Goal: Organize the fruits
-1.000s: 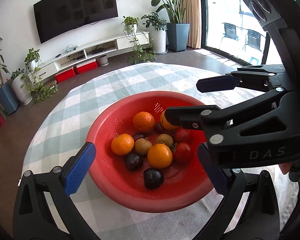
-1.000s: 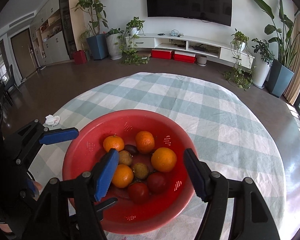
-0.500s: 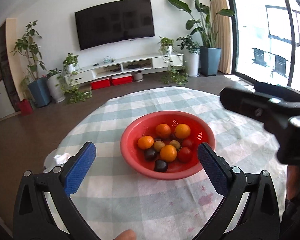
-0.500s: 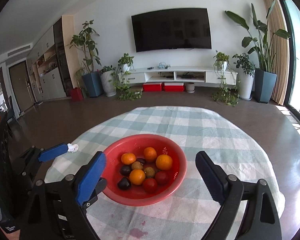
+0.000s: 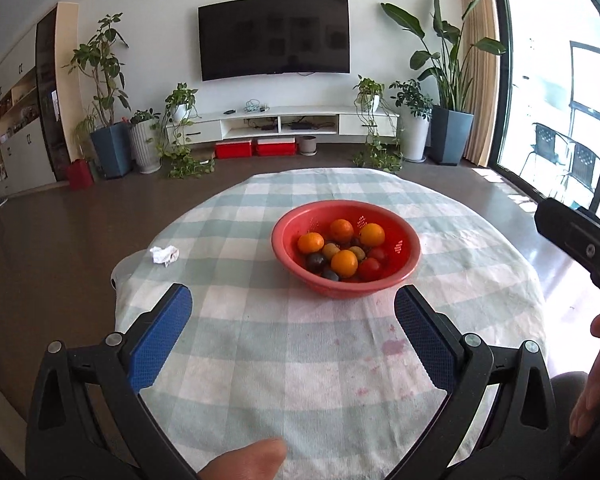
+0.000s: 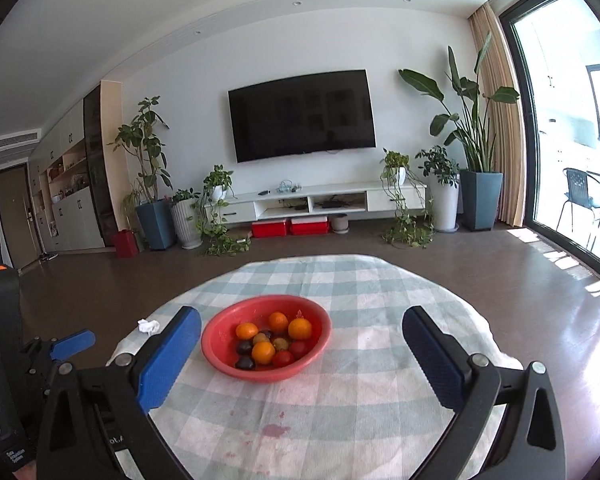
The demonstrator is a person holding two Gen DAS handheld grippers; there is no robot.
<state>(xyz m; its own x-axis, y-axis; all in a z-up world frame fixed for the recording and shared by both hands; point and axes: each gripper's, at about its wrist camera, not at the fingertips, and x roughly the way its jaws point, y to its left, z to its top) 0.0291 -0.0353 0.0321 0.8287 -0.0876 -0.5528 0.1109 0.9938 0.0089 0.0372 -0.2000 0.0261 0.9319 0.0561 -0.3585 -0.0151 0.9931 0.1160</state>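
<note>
A red colander bowl point(image 5: 404, 268) point(image 6: 220, 354) sits mid-table on the checked cloth. It holds several fruits: oranges point(image 5: 344, 263) point(image 6: 263, 352), red tomatoes point(image 5: 369, 268), dark plums point(image 5: 315, 261) and small brownish kiwis point(image 5: 331, 249). My left gripper point(image 5: 292, 332) hangs open well short of the bowl, nothing between its blue pads. My right gripper point(image 6: 300, 356) is also open and empty, held back from the bowl; part of its body shows at the right edge of the left wrist view. The left gripper's blue tip point(image 6: 74, 342) shows at the left of the right wrist view.
A round table with a green-white checked cloth point(image 5: 300, 380) point(image 6: 360, 400) carries pink stains near me. A crumpled white tissue point(image 5: 164, 255) point(image 6: 148, 325) lies at its left edge. A thumb point(image 5: 244, 460) and a hand point(image 5: 592, 392) show at the frame edges. Beyond are floor, plants and a TV unit.
Both grippers have pulled back and up from the bowl, which now looks small and far. The right jaws have widened. The fruits lie as before.
</note>
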